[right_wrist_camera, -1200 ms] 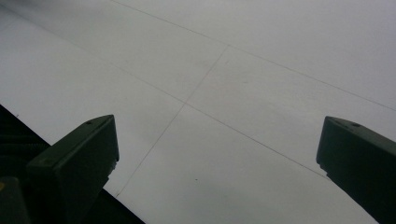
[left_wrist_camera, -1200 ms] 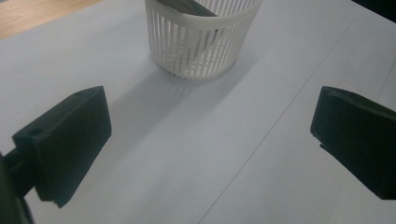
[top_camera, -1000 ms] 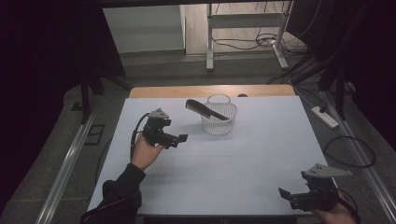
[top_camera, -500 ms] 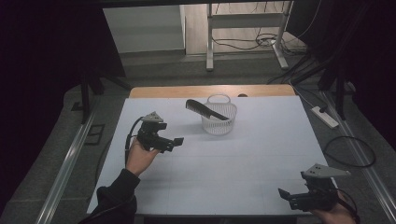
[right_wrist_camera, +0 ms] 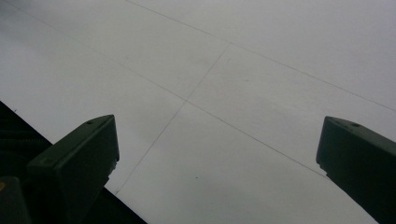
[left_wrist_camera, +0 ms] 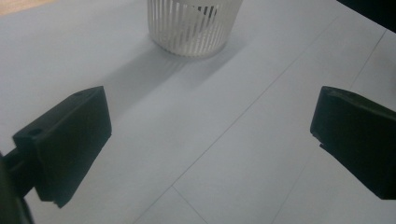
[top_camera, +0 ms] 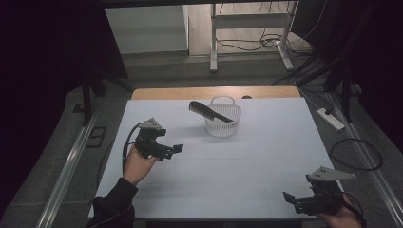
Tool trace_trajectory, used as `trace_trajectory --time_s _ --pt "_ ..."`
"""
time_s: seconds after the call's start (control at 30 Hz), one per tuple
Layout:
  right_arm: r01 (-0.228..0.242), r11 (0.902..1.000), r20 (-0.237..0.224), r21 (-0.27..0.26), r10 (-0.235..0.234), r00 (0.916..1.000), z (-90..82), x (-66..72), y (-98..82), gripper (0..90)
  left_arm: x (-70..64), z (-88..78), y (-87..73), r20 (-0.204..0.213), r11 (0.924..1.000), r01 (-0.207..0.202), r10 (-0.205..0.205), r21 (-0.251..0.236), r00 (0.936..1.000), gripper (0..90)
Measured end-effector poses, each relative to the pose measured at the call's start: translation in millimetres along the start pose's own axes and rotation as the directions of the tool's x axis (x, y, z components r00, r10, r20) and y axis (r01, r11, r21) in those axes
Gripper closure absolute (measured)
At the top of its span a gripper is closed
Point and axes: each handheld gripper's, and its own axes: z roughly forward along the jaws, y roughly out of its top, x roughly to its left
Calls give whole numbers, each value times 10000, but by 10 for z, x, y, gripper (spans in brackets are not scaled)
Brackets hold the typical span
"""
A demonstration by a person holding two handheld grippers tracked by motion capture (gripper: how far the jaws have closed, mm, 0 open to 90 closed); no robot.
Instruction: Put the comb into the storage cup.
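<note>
A black plastic comb (top_camera: 210, 111) lies slantwise across the rim of a white slatted plastic basket (top_camera: 222, 122) at the upper centre of the high view, on the white surface (top_camera: 247, 166); its long axis runs from upper left to lower right. The left claw (top_camera: 177, 148), wide open and empty, sits at centre left, nearer, the comb up and to its right; the right claw (top_camera: 288, 197), also open and empty, hangs at the lower right corner, well apart.

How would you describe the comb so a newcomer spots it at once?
Start at the white table and find the white slatted basket near its far edge. The comb is the long black toothed bar lying tilted across the basket's rim, its left end overhanging.
</note>
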Motion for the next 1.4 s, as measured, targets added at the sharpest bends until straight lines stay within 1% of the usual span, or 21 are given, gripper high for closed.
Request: trace_trajectory --time_s 0.37,0.5,0.63,1.1,1.27,1.4 --pt "29 10000 2 17 -29 10000 -1 2 1 0 -47 -103 -111 1 9999 153 -153 -62 9999 0" --pt "35 10000 4 18 -35 10000 -1 3 1 0 -74 -146 -139 -34 9999 118 -118 -50 9999 0" --pt "43 10000 -6 30 -43 10000 0 2 1 0 -98 -186 -169 -46 9998 176 -177 -78 9998 0" --pt "44 10000 -18 32 -44 10000 3 1 2 0 -113 -376 -296 66 9983 449 -447 -369 9990 0" --pt "52 10000 -25 51 -52 10000 5 3 2 0 -124 -458 -354 14 9977 510 -510 -441 9987 0" --pt "41 10000 -24 59 -41 10000 7 3 3 0 -132 -507 -400 -140 9978 495 -502 -435 9986 0"
